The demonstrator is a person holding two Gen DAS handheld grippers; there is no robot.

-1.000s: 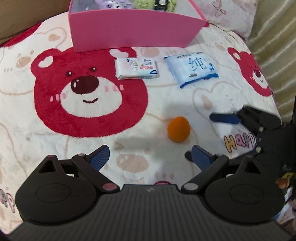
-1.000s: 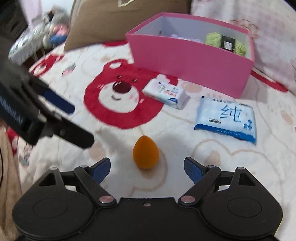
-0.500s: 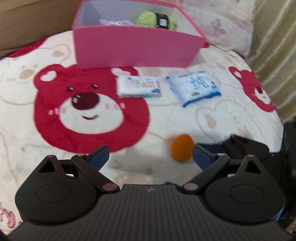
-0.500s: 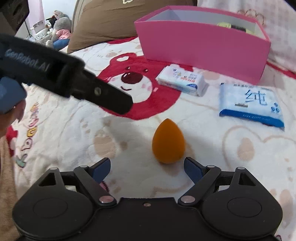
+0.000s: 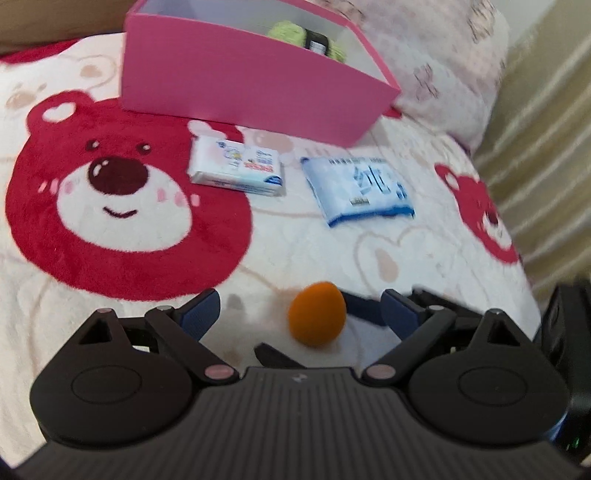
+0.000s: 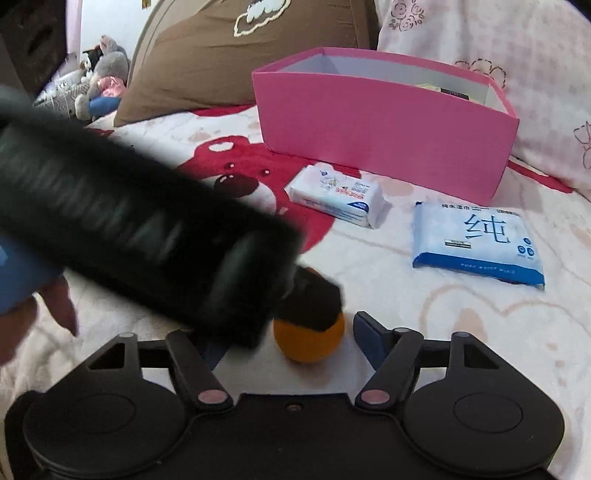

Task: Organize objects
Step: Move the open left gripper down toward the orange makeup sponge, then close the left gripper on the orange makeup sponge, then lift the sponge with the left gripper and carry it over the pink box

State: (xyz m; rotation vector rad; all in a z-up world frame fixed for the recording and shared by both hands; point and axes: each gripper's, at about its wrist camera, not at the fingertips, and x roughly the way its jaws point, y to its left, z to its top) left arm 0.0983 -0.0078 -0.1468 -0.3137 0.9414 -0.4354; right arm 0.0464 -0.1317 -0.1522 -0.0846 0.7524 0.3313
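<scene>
An orange egg-shaped sponge (image 5: 317,318) (image 6: 309,341) stands on the bear-print blanket. My left gripper (image 5: 299,314) is open, with the sponge between its blue fingertips. My right gripper (image 6: 291,338) is open too, with the sponge between its fingers; its left fingertip is hidden behind the left gripper's black body (image 6: 147,236), which crosses over the sponge's top. A pink box (image 5: 251,79) (image 6: 380,138) stands farther back with green yarn (image 5: 295,35) inside. A small white tissue pack (image 5: 238,170) (image 6: 338,195) and a blue wipes pack (image 5: 360,188) (image 6: 478,242) lie in front of it.
A brown pillow (image 6: 236,51) and a floral pillow (image 6: 498,44) lie behind the box. Plush toys (image 6: 96,81) sit at the far left. The bed edge and a curtain (image 5: 546,147) are to the right. A hand (image 6: 22,317) holds the left gripper.
Both grippers have closed in on the orange sponge from two sides. The left gripper has swung across the right wrist view and now covers the sponge's top.
</scene>
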